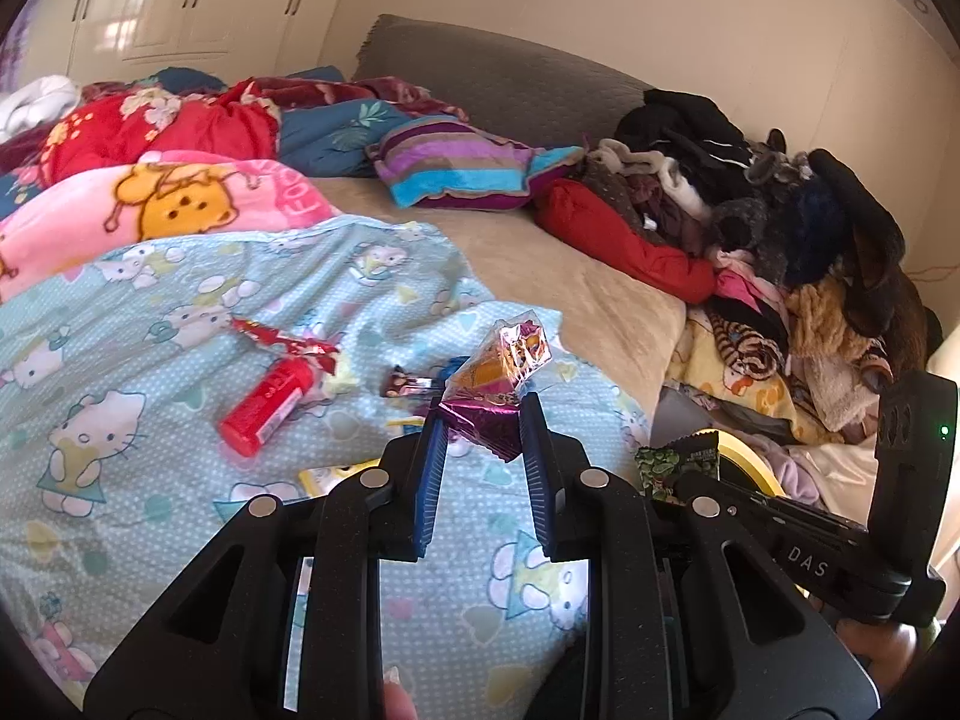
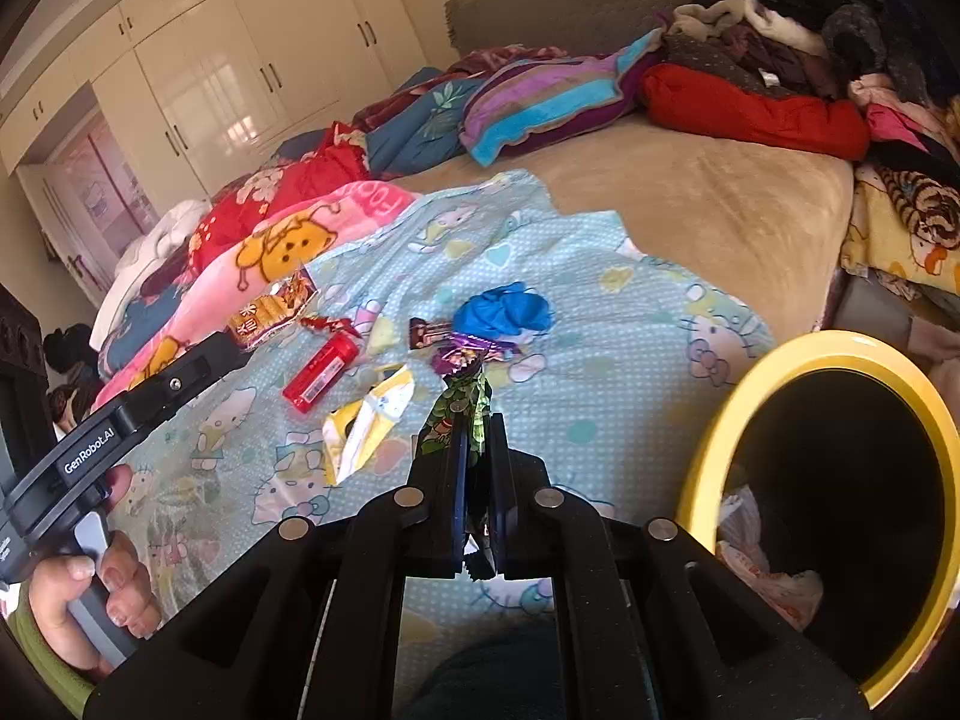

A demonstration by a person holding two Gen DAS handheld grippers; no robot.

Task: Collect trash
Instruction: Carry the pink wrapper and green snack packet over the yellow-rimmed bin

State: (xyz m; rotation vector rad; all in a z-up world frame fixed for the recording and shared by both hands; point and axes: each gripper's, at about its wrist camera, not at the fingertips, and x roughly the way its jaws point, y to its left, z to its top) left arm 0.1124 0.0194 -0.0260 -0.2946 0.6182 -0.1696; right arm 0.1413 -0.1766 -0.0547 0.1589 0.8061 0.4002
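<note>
Left gripper (image 1: 483,420) clamped on purple wrapper (image 1: 486,420), right gripper (image 2: 477,420) pinching green wrapper (image 2: 459,414); thin crinkly foil, liable to slip before reaching yellow-rimmed bin (image 2: 720,420), near right.

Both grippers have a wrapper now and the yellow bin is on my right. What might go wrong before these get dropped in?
1. The left gripper holds the purple wrapper only at its lower corner, jaws fairly wide, so it may slip out on the way.
2. The green wrapper in the right gripper is thin and floppy; it may snag on the yellow bin rim.
</note>
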